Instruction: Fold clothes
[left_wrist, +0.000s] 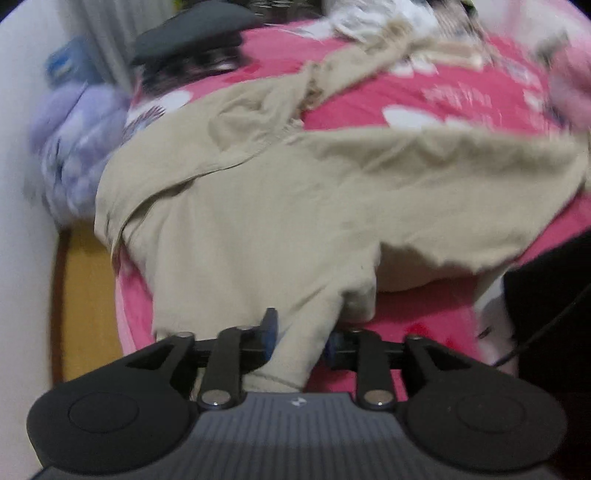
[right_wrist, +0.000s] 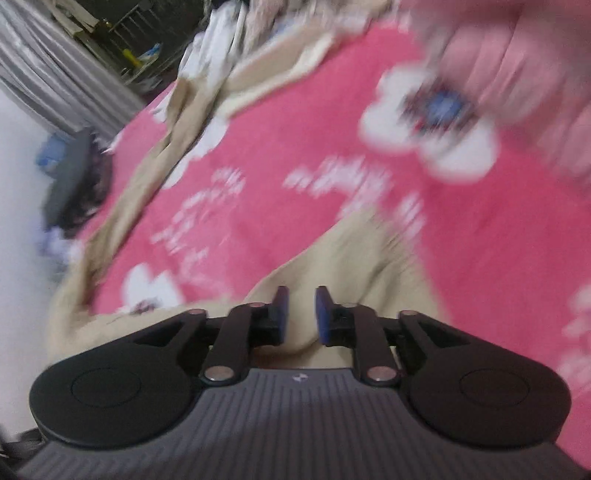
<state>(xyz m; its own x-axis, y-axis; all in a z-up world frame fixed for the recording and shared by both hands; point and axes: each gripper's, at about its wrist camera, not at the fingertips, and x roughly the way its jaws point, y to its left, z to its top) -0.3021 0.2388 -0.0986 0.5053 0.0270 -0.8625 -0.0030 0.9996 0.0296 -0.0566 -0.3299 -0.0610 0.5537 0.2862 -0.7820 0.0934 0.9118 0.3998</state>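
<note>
Tan pants (left_wrist: 295, 192) lying spread out across pink flowery blanket (left_wrist: 424, 99), one leg stretching far toward pile of clothes (left_wrist: 373, 18).

Left gripper (left_wrist: 300, 334) sitting at near edge of pants. Fingers partly open. Fold of tan cloth lying between them; cannot tell if pads are pinching it.

Right gripper (right_wrist: 301, 315) hanging over tan cloth. Fingers partly open, holding nothing.

Purple bundle (left_wrist: 74, 147) lying far left.

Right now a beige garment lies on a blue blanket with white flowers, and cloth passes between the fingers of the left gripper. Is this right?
Not quite. The blanket is pink, not blue, as the right wrist view shows plainly. The rest holds: it has white flowers, the beige garment lies on it, and cloth passes between the fingers of the left gripper.
</note>
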